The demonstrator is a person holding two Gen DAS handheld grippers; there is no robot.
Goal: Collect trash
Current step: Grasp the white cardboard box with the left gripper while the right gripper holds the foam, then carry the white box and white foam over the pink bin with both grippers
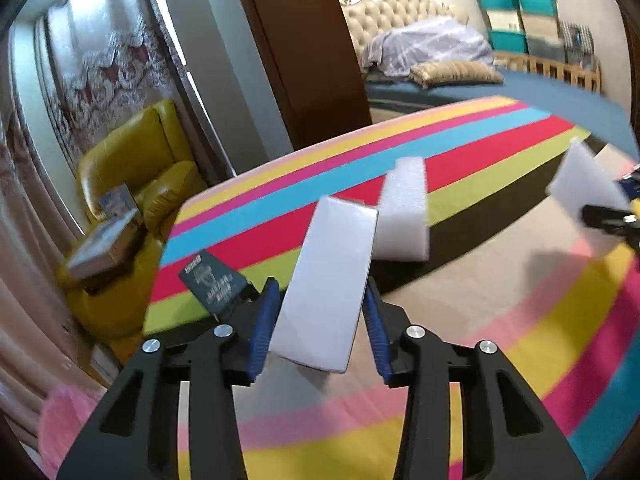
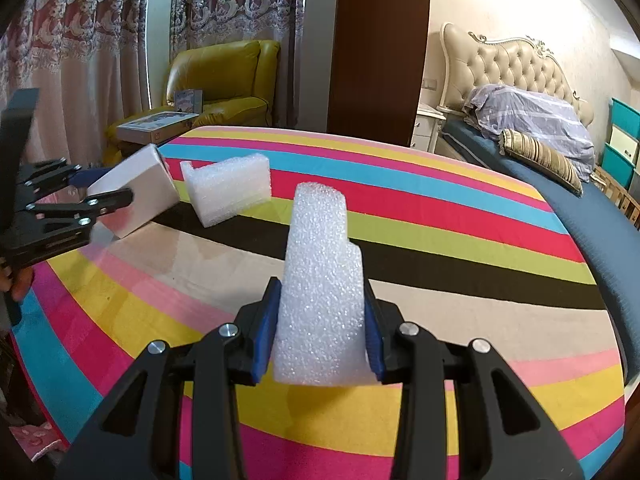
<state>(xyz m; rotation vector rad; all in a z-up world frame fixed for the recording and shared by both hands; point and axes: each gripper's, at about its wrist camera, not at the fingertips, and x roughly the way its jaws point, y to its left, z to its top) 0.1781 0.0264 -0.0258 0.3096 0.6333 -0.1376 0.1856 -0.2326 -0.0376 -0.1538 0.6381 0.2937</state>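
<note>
My left gripper point(image 1: 322, 320) is shut on a smooth white box point(image 1: 326, 284) and holds it above the striped rug; it also shows in the right wrist view point(image 2: 86, 196) with the box point(image 2: 138, 190). My right gripper point(image 2: 320, 328) is shut on a white foam block point(image 2: 320, 280), held upright above the rug; it shows at the right edge of the left wrist view point(image 1: 608, 216) with its foam block point(image 1: 588, 192). A second white foam piece point(image 2: 228, 186) lies on the striped rug point(image 2: 440, 208), also seen in the left wrist view point(image 1: 404, 216). A dark card packet point(image 1: 212, 284) lies on the rug by my left finger.
A yellow armchair point(image 2: 224, 76) with boxes point(image 2: 158, 126) on it stands beyond the rug by the curtains. A bed with a blue cover point(image 2: 560, 184), pillow and tufted headboard is at the right. Teal storage bins point(image 1: 516, 20) stand at the far wall.
</note>
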